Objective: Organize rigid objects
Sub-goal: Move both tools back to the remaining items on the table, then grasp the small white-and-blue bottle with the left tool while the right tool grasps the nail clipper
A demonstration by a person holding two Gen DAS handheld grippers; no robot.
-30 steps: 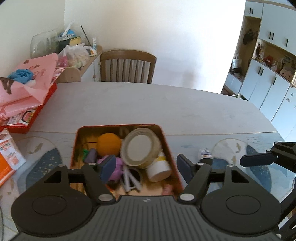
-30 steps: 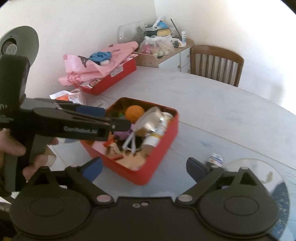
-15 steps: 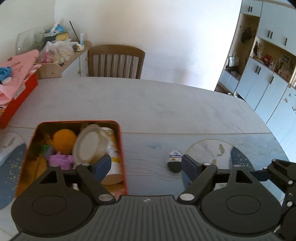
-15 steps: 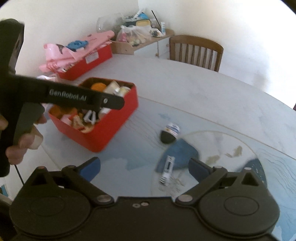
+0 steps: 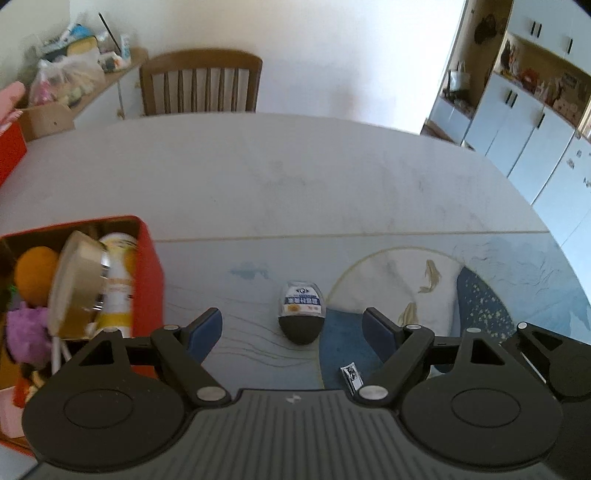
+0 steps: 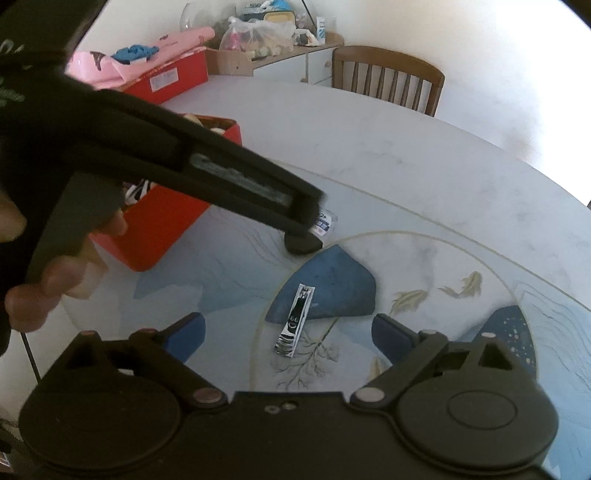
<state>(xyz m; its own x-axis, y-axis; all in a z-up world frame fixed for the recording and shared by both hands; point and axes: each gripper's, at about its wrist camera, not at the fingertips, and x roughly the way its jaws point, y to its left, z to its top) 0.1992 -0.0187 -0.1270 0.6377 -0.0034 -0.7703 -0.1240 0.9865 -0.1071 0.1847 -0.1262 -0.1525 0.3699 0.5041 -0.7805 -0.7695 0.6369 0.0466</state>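
Note:
A small egg-shaped container (image 5: 302,314) with a black end and a blue label lies on the table mat. My left gripper (image 5: 291,328) hangs open just above it, the container showing between the fingers, untouched. A silver nail clipper (image 6: 293,321) lies flat on the mat's blue patch. My right gripper (image 6: 288,332) is over it with its jaws closing; the clipper shows between the fingers and the pads are clear of it. The red tin box (image 5: 147,266) at the left holds an orange ball (image 5: 35,271), a tape roll (image 5: 75,280) and a yellow-white bottle (image 5: 118,280).
A wooden chair (image 5: 201,83) stands at the table's far side. Another red box under pink cloth (image 6: 166,77) sits at the far left by a cluttered sideboard (image 6: 266,33). White cabinets (image 5: 524,122) line the right. A hand (image 6: 29,295) grips the left tool's handle.
My left gripper moved right, from over the red box to over the egg-shaped container, and its jaws widened. My right gripper came down and forward until the nail clipper showed between its fingers.

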